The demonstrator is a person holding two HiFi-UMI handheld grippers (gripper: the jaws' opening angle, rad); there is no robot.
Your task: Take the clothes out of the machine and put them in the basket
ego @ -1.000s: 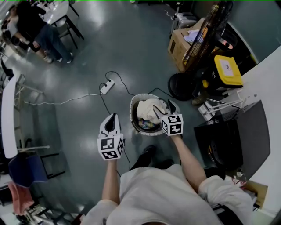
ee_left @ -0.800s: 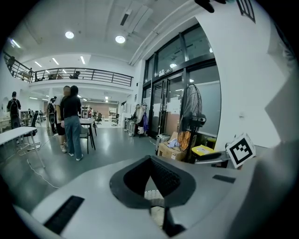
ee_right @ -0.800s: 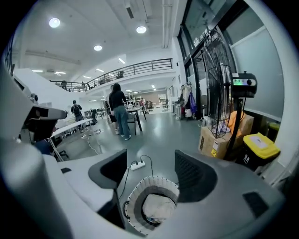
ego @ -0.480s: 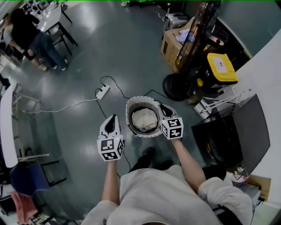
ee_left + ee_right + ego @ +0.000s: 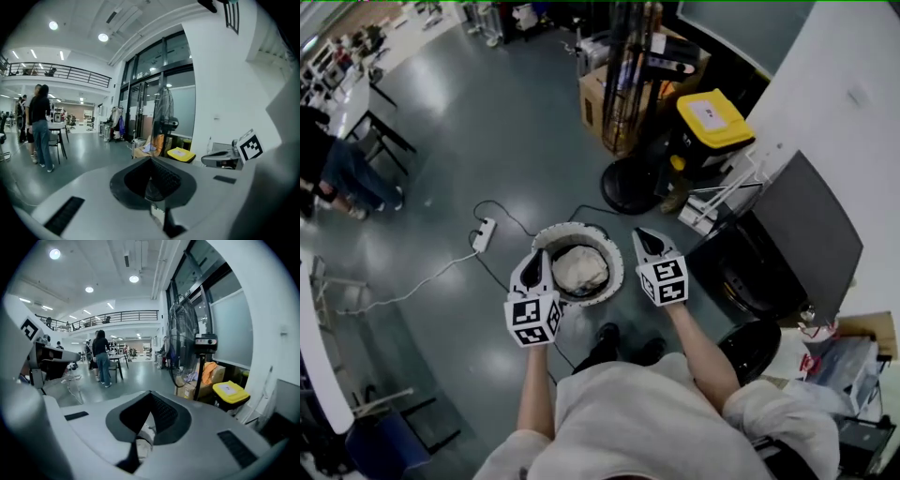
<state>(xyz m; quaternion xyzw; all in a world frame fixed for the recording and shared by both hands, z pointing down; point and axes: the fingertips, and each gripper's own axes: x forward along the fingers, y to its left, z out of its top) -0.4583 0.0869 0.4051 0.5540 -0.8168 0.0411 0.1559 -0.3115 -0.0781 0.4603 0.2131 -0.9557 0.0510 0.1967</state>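
Observation:
The round white-rimmed basket stands on the floor in the head view, with a pale heap of clothes in it. The dark machine is at the right, its front opening facing the basket. My left gripper hovers over the basket's left rim, jaws shut and empty, as the left gripper view also shows. My right gripper hangs between the basket and the machine. Its jaws meet at the tip with nothing held.
A standing fan, a yellow-lidded bin and a cardboard box crowd the floor behind the basket. A power strip and its cable lie at the left. People stand by a table far left.
The right gripper let go of the cloth over the basket, shut, and moved out to the right towards the machine. The clothes now lie in the basket. Both grippers rose.

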